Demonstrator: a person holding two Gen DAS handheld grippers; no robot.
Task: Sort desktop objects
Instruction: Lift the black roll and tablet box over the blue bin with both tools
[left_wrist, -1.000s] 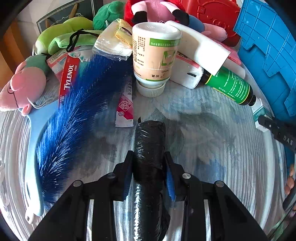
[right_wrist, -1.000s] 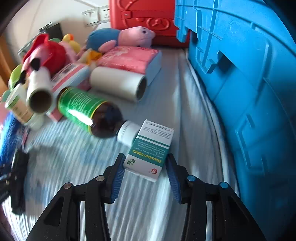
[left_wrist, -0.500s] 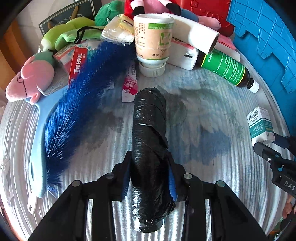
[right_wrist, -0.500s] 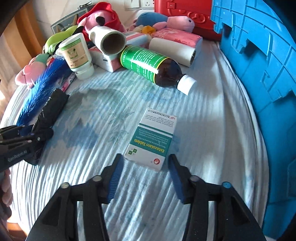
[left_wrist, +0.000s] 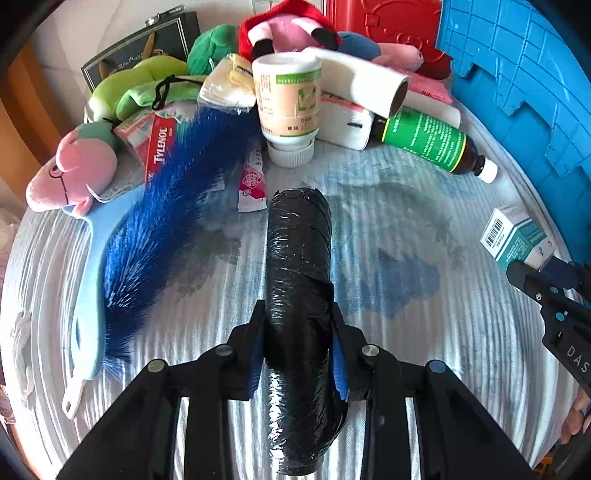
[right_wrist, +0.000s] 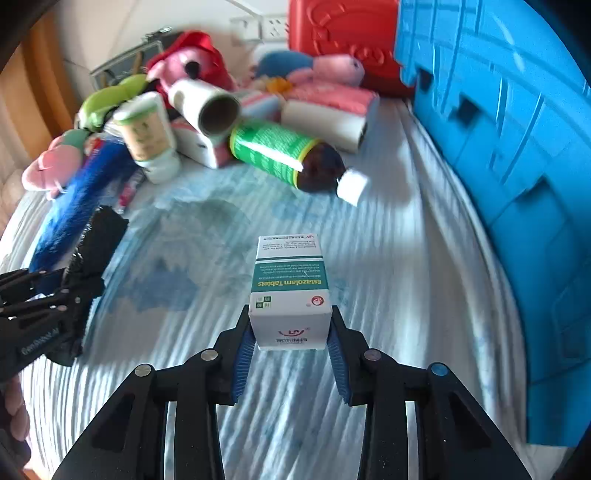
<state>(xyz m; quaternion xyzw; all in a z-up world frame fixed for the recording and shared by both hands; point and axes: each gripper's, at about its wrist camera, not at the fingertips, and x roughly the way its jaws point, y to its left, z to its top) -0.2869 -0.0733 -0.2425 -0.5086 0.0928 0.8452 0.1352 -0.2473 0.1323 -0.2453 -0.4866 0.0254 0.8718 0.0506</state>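
Note:
A black plastic-wrapped roll (left_wrist: 299, 240) sticks out forward between the pads of my left gripper (left_wrist: 297, 321), whose jaws are closing and press on its sides; it hangs above the striped blue-and-white cloth (left_wrist: 406, 332). The same roll (right_wrist: 99, 236) shows at the left of the right wrist view. A white-and-teal tablet box (right_wrist: 288, 280) sits between the blue pads of my right gripper (right_wrist: 290, 321), which is closing on it, pads against both sides. That box (left_wrist: 513, 236) appears at the right edge of the left wrist view.
Piled at the back are a blue bristle brush (left_wrist: 166, 221), an upside-down white bottle (left_wrist: 290, 103), a brown green-label bottle (left_wrist: 428, 140), a paper roll (left_wrist: 362, 81), a Tylenol box (left_wrist: 159, 144) and plush toys (left_wrist: 74, 173). A blue crate (right_wrist: 498, 147) walls the right side.
My right gripper, open around the lying box before, has closed on it and raised it off the cloth. My left gripper has drawn back from the pile with the black roll.

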